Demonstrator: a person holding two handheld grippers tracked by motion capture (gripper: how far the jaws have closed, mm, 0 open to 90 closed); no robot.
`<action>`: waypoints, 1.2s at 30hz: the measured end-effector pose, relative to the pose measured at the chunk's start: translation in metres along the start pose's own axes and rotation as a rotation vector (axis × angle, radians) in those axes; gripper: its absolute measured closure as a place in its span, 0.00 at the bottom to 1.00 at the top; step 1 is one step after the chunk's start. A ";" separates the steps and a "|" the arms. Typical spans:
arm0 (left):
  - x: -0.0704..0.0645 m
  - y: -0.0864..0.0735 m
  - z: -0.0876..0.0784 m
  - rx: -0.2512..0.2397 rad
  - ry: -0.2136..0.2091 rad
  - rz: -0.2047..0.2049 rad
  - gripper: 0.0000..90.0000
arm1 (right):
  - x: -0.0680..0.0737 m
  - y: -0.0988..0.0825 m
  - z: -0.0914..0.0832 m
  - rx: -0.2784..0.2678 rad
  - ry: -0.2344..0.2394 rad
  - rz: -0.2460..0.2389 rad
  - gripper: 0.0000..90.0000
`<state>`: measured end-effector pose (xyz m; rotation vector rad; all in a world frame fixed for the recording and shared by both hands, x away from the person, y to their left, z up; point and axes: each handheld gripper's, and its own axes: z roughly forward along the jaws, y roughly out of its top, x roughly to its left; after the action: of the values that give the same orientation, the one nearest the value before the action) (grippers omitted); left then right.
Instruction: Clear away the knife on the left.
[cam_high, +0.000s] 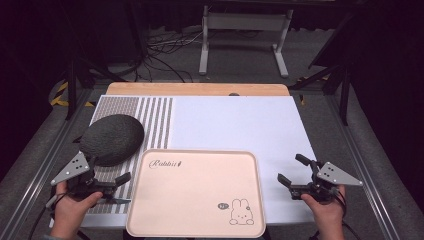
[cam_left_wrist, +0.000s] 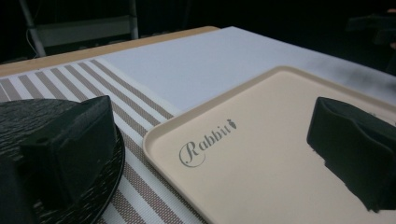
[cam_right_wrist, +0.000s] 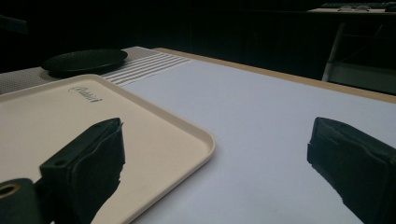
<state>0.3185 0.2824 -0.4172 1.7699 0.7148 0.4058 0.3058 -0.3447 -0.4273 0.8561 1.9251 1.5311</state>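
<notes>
Wide bare stretch of white mat (cam_high: 235, 122) beyond the pink tray (cam_high: 195, 227): free passage. Left side narrowed by the black oval plate (cam_high: 112, 138) on the striped placemat (cam_high: 155, 120), just beside the tray's near-left corner. Bare strip right of tray, unobstructed.

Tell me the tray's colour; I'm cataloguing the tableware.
Pale peach-beige tray with "Rabbit" lettering and a small rabbit drawing; clearest in the high view.
</notes>
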 end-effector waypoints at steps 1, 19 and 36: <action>0.001 0.002 -0.001 0.023 -0.006 0.012 0.03 | 0.001 0.000 0.001 0.004 0.003 0.002 0.05; 0.005 0.024 -0.006 0.327 -0.048 0.135 0.08 | 0.001 -0.003 0.004 0.022 0.011 0.004 0.05; 0.009 0.032 -0.013 0.524 -0.028 0.225 0.10 | 0.001 -0.004 0.004 0.026 0.017 -0.005 0.05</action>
<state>0.3258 0.2914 -0.3833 2.3598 0.6394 0.3632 0.3078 -0.3415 -0.4317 0.8512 1.9622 1.5185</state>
